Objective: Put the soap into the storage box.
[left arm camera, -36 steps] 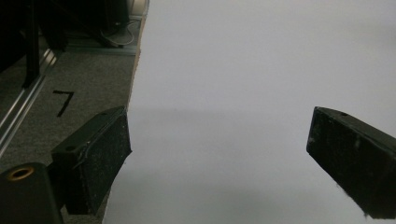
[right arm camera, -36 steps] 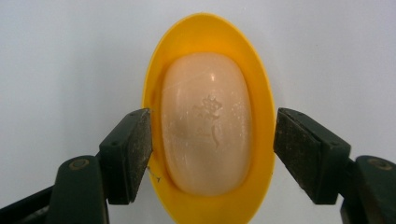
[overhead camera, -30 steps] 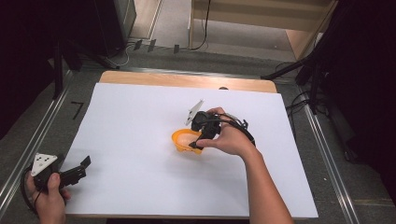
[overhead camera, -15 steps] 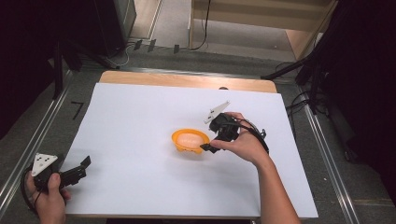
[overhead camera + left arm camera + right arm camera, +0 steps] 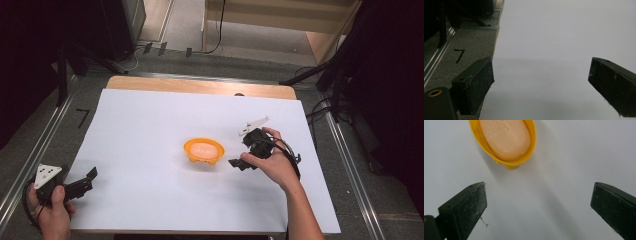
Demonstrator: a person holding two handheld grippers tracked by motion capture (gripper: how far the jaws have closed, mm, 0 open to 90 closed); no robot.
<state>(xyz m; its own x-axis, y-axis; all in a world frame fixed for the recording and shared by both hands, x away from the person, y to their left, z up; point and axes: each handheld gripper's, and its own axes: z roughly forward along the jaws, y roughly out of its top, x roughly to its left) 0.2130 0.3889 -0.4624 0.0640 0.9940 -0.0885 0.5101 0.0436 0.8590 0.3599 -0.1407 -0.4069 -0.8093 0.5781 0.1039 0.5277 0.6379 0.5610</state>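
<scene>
The left gripper (image 5: 82,182) is held at the near-left corner of the white sheet (image 5: 150,125), at roughly 7 o'clock from the sheet's centre. Its jaws are spread wide with nothing between them. The right gripper (image 5: 245,159) is held over the sheet at about 4 o'clock, jaws likewise spread and empty. The yellow soap dish (image 5: 203,151) sits near the sheet's centre, at 9 o'clock from the right gripper, near it but not touching. A pale orange soap bar (image 5: 505,137) lies inside the dish. Beyond the sheet, the wooden table edge (image 5: 200,86) runs along 12 o'clock.
</scene>
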